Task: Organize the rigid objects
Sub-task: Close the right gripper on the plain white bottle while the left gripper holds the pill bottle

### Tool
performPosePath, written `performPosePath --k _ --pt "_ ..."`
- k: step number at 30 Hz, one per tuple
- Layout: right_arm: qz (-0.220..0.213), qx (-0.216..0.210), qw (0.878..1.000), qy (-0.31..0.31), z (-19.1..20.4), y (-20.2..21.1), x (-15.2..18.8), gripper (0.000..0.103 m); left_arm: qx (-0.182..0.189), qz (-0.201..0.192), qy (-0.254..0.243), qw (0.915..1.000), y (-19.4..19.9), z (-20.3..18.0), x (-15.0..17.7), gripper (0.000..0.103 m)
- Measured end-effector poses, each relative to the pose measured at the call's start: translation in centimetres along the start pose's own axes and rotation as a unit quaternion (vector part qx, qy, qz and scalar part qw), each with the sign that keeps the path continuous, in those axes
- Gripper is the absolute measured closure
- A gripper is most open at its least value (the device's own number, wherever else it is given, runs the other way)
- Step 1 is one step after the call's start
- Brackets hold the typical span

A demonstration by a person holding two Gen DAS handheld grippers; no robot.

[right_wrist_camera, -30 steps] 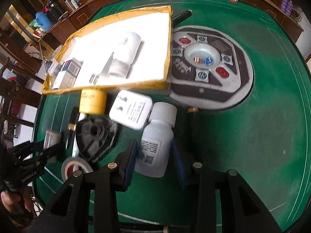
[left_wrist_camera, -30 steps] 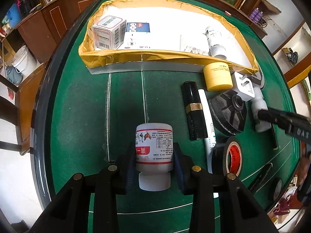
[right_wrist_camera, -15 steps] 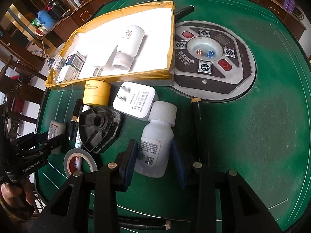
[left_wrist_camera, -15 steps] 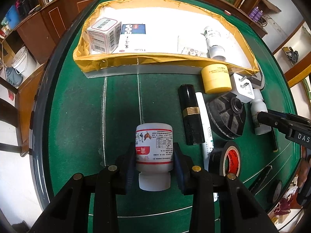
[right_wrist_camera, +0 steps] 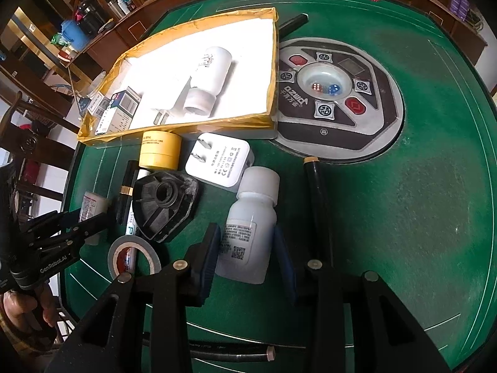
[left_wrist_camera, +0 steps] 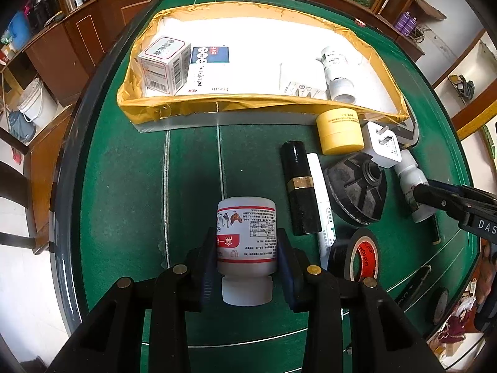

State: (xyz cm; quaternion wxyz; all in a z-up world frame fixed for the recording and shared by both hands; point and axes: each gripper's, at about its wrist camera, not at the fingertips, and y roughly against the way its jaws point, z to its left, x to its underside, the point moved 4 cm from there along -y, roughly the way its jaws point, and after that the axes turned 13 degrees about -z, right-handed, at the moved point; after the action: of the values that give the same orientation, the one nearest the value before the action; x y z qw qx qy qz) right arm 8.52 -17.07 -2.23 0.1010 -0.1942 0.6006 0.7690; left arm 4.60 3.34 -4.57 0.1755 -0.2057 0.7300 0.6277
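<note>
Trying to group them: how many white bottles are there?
3: a red-labelled bottle in the left gripper, a plain bottle in the right gripper, a third bottle in the tray. More may be hidden.

The green felt bench (left_wrist_camera: 124,186) is carrying a yellow-rimmed tray (left_wrist_camera: 217,105), yellow jar (left_wrist_camera: 340,130), white charger (right_wrist_camera: 219,163), black tube (left_wrist_camera: 299,186), white marker (left_wrist_camera: 323,199), black disc (left_wrist_camera: 357,186) and tape roll (left_wrist_camera: 360,255).

I count three white plastic bottles (right_wrist_camera: 248,227) (left_wrist_camera: 247,242) (right_wrist_camera: 208,77), two white wall chargers (right_wrist_camera: 222,163) (left_wrist_camera: 299,80), two cardboard medicine boxes (left_wrist_camera: 164,62) (left_wrist_camera: 209,71), one yellow jar (left_wrist_camera: 340,130) and one black tape roll (left_wrist_camera: 360,256).
</note>
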Motion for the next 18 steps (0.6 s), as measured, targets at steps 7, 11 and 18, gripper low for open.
performPosePath --k 7,11,18 --pt "0.023 0.003 1.000 0.005 0.1 -0.6 0.6 0.069 0.001 0.005 -0.002 1.0000 -0.4 -0.3 0.0 0.066" --pt "0.033 0.003 0.999 0.007 0.3 -1.2 0.1 0.067 0.003 0.006 -0.004 1.0000 -0.7 -0.7 -0.1 0.066" --pt "0.037 0.008 0.999 0.014 0.6 -2.2 0.0 0.065 0.008 0.000 -0.007 0.9999 -0.4 -1.6 -0.7 0.066"
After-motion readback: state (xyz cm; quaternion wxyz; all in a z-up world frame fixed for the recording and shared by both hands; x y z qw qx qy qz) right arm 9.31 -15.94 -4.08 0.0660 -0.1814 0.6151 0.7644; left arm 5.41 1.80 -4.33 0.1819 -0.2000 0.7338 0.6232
